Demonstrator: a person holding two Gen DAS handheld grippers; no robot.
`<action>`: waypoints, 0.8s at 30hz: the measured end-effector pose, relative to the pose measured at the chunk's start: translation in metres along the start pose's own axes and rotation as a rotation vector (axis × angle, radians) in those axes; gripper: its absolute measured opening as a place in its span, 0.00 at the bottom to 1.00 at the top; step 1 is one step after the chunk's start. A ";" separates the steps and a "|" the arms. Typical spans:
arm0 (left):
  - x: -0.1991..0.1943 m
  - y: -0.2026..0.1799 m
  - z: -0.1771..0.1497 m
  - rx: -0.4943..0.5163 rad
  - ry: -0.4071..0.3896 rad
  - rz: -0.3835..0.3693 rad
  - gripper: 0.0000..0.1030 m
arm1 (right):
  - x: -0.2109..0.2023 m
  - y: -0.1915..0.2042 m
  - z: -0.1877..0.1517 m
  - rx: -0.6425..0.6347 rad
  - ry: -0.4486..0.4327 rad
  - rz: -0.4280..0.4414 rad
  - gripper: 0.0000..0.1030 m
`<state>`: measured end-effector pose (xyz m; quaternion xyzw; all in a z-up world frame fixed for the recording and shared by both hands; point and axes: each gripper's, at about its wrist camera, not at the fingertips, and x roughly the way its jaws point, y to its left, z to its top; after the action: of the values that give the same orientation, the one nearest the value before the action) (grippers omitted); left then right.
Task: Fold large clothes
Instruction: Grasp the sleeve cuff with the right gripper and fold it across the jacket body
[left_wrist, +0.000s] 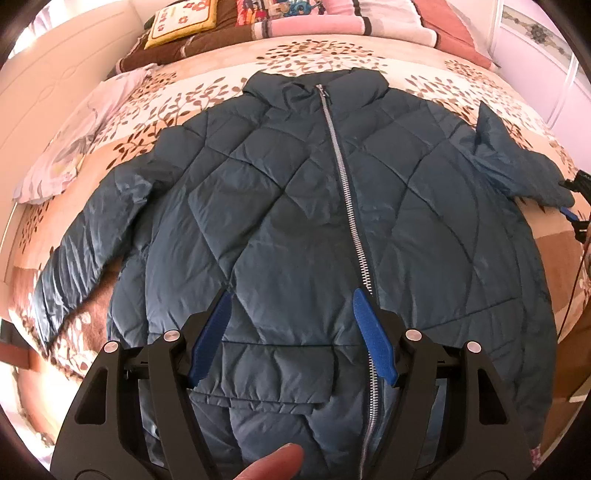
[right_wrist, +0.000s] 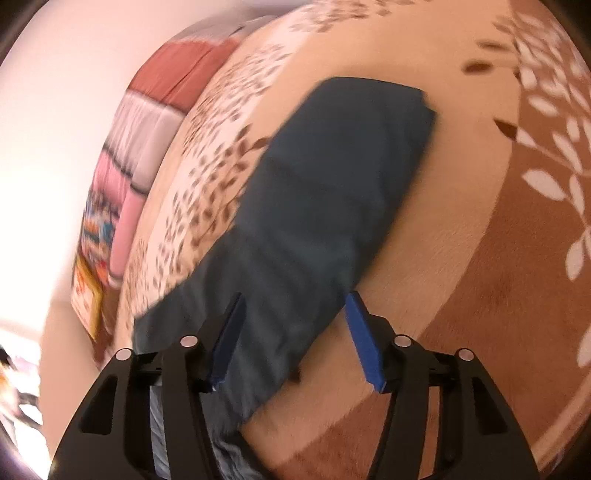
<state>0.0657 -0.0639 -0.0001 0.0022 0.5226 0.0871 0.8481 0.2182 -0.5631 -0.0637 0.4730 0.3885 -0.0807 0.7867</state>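
With the left gripper (left_wrist: 291, 332) spread over the jacket (left_wrist: 295, 206) hem at bottom centre, the right gripper (right_wrist: 295, 332), also spread, should pinch the sleeve (right_wrist: 325, 192) mid-frame squarely before folding it inward.

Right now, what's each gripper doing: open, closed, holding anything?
Left gripper: open, hovering above the jacket front, holding nothing.
Right gripper: open, fingers either side of the sleeve; not gripping.
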 end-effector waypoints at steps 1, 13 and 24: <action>0.001 0.001 0.000 -0.003 0.003 0.000 0.66 | 0.003 -0.008 0.004 0.041 0.009 0.027 0.50; 0.003 0.006 -0.002 -0.026 0.006 -0.007 0.66 | 0.000 -0.050 0.002 0.267 -0.036 0.102 0.13; 0.006 0.014 -0.003 -0.044 0.018 0.013 0.66 | 0.017 -0.040 0.016 0.280 -0.016 0.161 0.51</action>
<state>0.0635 -0.0493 -0.0054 -0.0140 0.5283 0.1039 0.8426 0.2185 -0.5933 -0.0990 0.6070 0.3277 -0.0744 0.7201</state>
